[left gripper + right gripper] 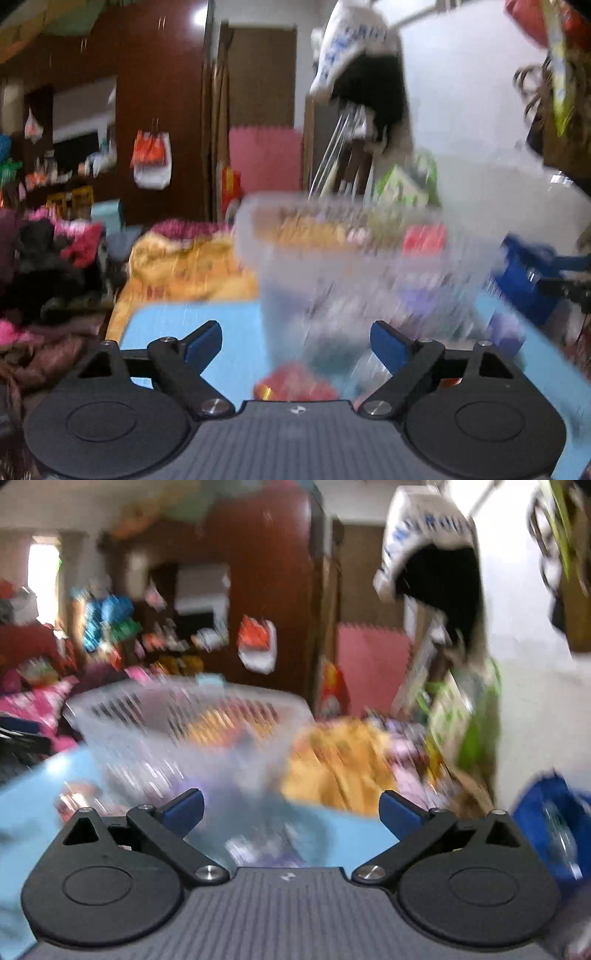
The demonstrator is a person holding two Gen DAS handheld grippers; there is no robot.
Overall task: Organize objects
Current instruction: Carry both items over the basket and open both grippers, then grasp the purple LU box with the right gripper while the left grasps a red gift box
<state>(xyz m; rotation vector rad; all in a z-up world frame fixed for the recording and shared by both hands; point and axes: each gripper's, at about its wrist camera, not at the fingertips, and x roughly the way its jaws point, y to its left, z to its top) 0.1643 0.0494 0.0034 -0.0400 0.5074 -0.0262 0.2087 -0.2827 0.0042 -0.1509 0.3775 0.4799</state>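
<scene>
Both views are blurred by motion. A translucent white slatted basket [354,258] stands on a light blue table [221,332], with orange and red items inside. My left gripper [295,341] is open just in front of it, blue pads apart, nothing between them. A small red object [295,384] lies on the table close under the left gripper. In the right wrist view the same basket [184,723] sits ahead and to the left. My right gripper [291,810] stands wide open over the table [351,834], holding nothing. Small purple items [258,849] lie below it, too blurred to identify.
A blue container [524,280] stands at the table's right side, also seen as a blue container [554,823]. Yellow-orange cloth [340,760] lies behind the table. Piled clothes [48,266] fill the left. A dark wooden wardrobe [147,110] and hanging bags stand behind.
</scene>
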